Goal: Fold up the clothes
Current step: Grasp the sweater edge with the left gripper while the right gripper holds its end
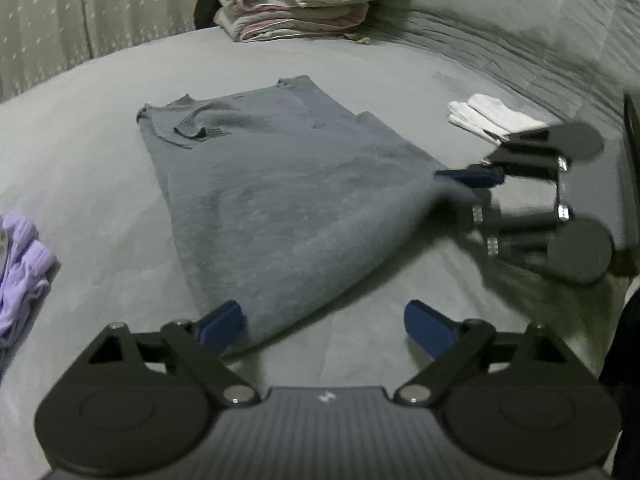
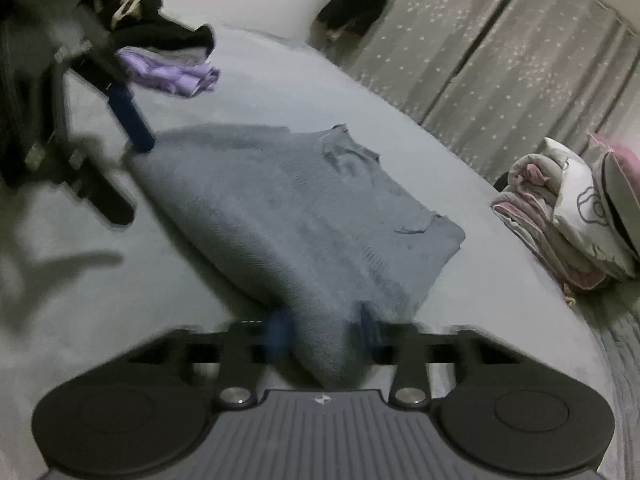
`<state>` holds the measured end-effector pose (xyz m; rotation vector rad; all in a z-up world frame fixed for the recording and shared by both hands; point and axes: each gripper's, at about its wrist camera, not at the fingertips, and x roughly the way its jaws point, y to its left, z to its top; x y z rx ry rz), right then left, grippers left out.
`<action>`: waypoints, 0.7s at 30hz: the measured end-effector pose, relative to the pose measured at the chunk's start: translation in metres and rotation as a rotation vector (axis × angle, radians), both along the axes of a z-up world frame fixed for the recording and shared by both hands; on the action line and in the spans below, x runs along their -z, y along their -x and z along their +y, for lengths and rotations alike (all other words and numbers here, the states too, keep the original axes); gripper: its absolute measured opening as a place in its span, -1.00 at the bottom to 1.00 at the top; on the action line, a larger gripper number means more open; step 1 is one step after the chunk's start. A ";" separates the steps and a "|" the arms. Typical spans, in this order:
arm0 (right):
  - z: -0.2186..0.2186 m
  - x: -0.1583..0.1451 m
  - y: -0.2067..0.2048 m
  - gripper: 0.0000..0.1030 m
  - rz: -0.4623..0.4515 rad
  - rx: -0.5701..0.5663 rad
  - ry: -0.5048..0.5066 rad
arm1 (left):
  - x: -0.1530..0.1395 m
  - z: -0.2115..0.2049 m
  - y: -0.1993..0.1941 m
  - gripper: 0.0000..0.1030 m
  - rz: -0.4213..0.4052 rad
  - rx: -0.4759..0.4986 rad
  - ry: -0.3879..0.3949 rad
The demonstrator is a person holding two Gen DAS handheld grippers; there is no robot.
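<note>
A grey knit sweater (image 1: 280, 184) lies folded on the grey bed (image 1: 92, 184), collar at the far left. In the left wrist view my left gripper (image 1: 326, 328) stands open, and the sweater's near corner lies beside its left pad (image 1: 222, 326). At the right, my right gripper (image 1: 472, 184) pinches the sweater's right corner and lifts it a little. In the blurred right wrist view, the right gripper (image 2: 324, 330) is shut on a bunch of the sweater (image 2: 304, 216). One blue finger (image 2: 130, 120) of the left gripper touches the far corner there.
Folded bedding (image 1: 296, 4) is stacked at the far edge, also in the right wrist view (image 2: 568, 220). A white cloth (image 1: 492, 116) lies right of the sweater. A purple garment (image 1: 20, 264) sits at the left, with black clothes (image 2: 160, 36) behind it. Patterned curtains (image 1: 48, 28) hang beyond the bed.
</note>
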<state>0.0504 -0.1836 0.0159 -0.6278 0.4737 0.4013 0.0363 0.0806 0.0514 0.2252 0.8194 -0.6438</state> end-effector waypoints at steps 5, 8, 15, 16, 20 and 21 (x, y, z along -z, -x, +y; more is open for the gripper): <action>-0.008 -0.024 -0.010 -0.71 0.005 0.063 -0.155 | 0.002 -0.002 -0.001 0.80 -0.049 0.032 -0.010; -0.014 -0.032 -0.018 -0.71 0.040 0.089 -0.224 | 0.006 -0.004 -0.003 0.79 -0.090 0.039 -0.033; -0.024 -0.042 -0.025 -0.71 0.085 0.124 -0.337 | 0.008 -0.008 -0.002 0.77 -0.161 0.045 -0.073; -0.025 -0.042 -0.026 -0.71 0.088 0.126 -0.346 | 0.009 -0.010 -0.001 0.73 -0.177 0.049 -0.093; -0.027 -0.043 -0.027 -0.71 0.093 0.129 -0.363 | 0.013 -0.014 -0.002 0.56 -0.221 0.047 -0.146; -0.028 -0.043 -0.027 -0.71 0.095 0.129 -0.365 | 0.013 -0.014 -0.002 0.49 -0.226 0.047 -0.151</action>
